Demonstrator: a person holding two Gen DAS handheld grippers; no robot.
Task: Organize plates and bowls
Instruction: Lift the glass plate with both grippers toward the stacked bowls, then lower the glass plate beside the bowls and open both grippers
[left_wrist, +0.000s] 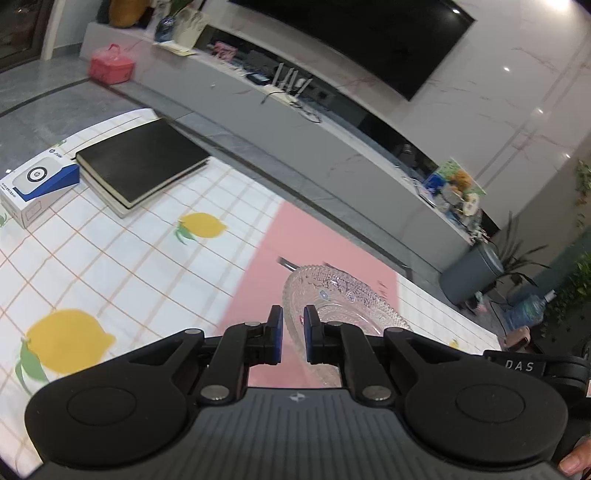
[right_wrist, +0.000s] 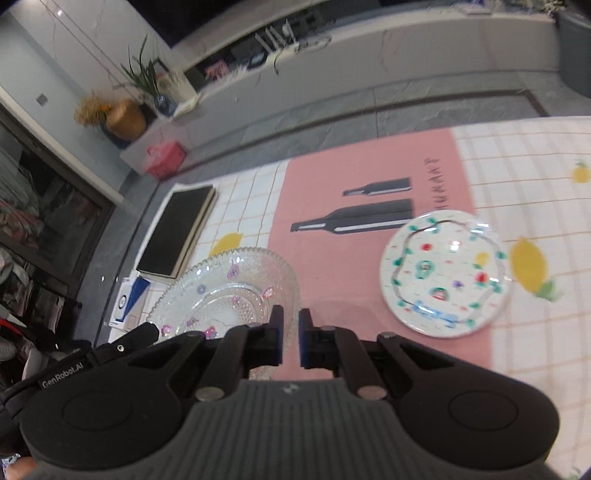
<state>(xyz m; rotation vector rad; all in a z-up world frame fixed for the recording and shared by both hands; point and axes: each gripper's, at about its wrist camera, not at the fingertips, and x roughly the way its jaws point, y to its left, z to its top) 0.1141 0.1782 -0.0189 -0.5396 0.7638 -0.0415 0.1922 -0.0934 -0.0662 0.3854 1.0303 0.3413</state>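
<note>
On the tablecloth (right_wrist: 517, 177): one glass plate (right_wrist: 229, 288), one painted plate (right_wrist: 447, 273).

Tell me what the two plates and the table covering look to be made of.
Clear plate: likely pressed glass, see-through, beaded rim, glossy.
Painted plate: probably glazed ceramic, opaque white with bright glare spots; melamine is possible.
Table covering: printed sheet with a grid and lemons, probably vinyl or oilcloth, lying flat and smooth; fabric cannot be ruled out.
</note>
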